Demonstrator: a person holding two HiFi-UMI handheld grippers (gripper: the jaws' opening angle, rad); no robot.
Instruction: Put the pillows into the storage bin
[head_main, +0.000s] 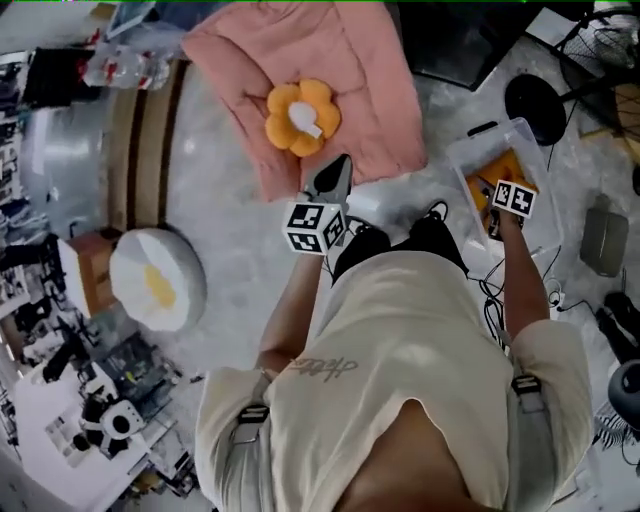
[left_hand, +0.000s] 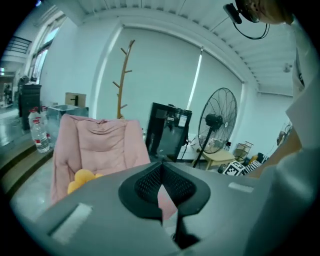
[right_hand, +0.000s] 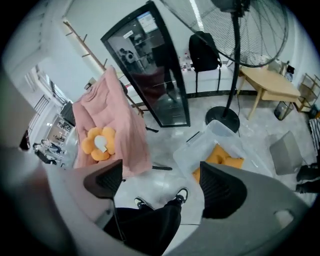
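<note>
Standing on marbled floor (head_main: 240, 255), pink chair (head_main: 350, 70), storage bin (right_hand: 200, 149)

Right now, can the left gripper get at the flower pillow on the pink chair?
Probably yes: nothing lies between the left gripper and the flower pillow, though its shut jaws must open first.

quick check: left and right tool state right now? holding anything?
Left tool: closed, nothing between its jaws.
Right tool: open wide, empty.
</note>
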